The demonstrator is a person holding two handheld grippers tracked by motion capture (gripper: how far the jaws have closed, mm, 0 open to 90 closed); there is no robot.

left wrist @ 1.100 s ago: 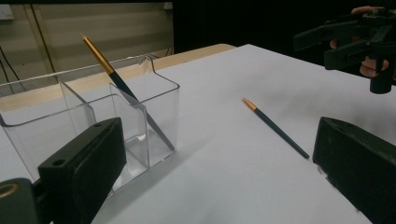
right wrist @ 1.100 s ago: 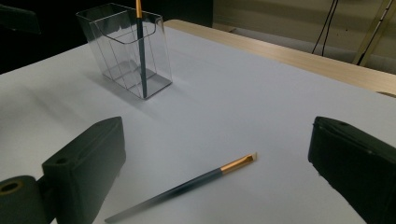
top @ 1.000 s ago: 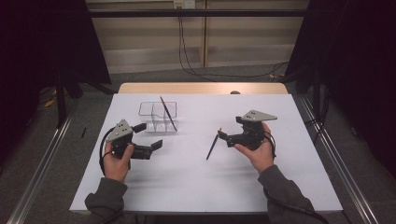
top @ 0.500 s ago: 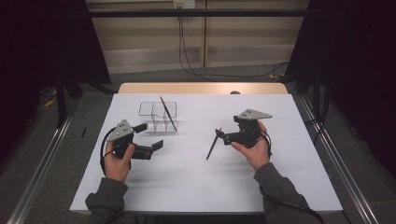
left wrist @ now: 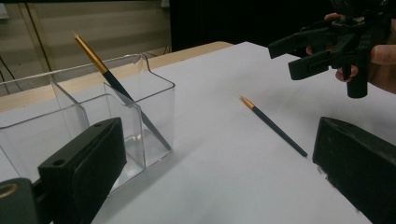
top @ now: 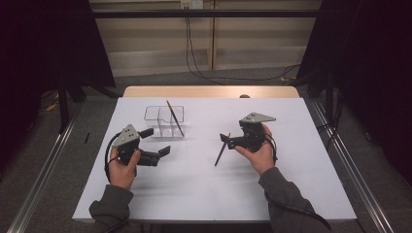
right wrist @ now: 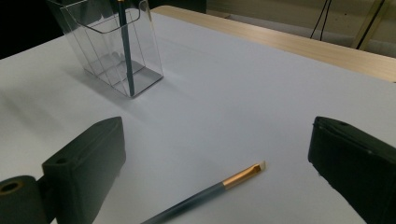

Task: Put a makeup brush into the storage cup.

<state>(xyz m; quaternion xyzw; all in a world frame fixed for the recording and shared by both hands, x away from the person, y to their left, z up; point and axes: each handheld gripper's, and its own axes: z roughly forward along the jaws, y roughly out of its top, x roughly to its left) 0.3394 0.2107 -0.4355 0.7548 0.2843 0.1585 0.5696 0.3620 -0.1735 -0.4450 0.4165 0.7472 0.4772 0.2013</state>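
Note:
A clear acrylic organizer [top: 164, 121] stands on the white table, with a dark-handled brush [top: 175, 118] leaning in it. A second brush [top: 221, 151] lies flat on the table at the middle right. My right gripper [top: 227, 141] hovers open at that brush's far end; in the right gripper view the brush's gold ferrule [right wrist: 240, 176] lies on the table between the two spread jaws. My left gripper [top: 156, 141] is held open just in front of the organizer [left wrist: 112, 116] with nothing in it. From there I see the leaning brush [left wrist: 116, 86], the lying brush [left wrist: 275, 127] and the other gripper [left wrist: 322, 46].
A white sheet [top: 204, 194] covers the table, and a wooden strip [top: 209, 91] shows at its far edge. The organizer [right wrist: 112, 46] has several compartments. Dark curtains and floor rails flank the table.
The right gripper has shifted a little to the left and away, closer over the lying brush's end. The left gripper, both brushes and the organizer have stayed put.

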